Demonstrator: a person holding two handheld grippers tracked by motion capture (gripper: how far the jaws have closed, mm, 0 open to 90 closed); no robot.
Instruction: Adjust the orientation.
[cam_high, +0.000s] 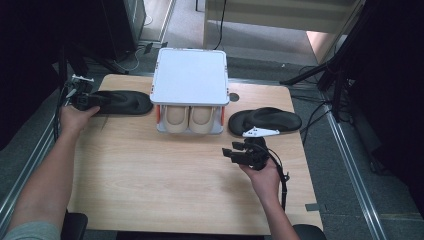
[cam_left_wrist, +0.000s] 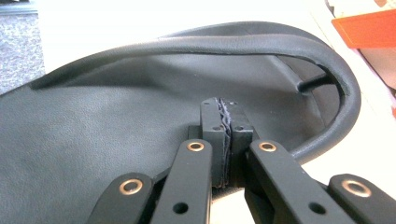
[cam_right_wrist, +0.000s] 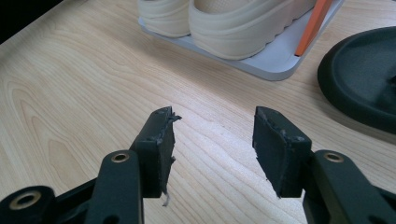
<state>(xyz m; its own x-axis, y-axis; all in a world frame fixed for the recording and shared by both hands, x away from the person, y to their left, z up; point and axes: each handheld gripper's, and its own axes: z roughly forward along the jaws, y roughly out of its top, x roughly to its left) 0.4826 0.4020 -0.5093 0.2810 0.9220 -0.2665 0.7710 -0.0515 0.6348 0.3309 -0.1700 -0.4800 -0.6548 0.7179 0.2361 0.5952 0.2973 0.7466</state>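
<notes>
With our left claw (cam_left_wrist: 223, 140) clenched on the black slipper (cam_high: 122, 102) by its thin edge and our right claw (cam_right_wrist: 212, 149) released, the slipper could slip free.

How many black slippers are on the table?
2. One black slipper lies left of the white shoe rack, at the left gripper. The other black slipper lies right of the rack, beyond the right gripper. More could hide inside the rack.

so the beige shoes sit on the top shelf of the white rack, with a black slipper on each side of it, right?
Not quite: the beige shoes sit on the bottom shelf of the white rack, under its bare top, as the high view shows. A black slipper does lie on each side.
</notes>
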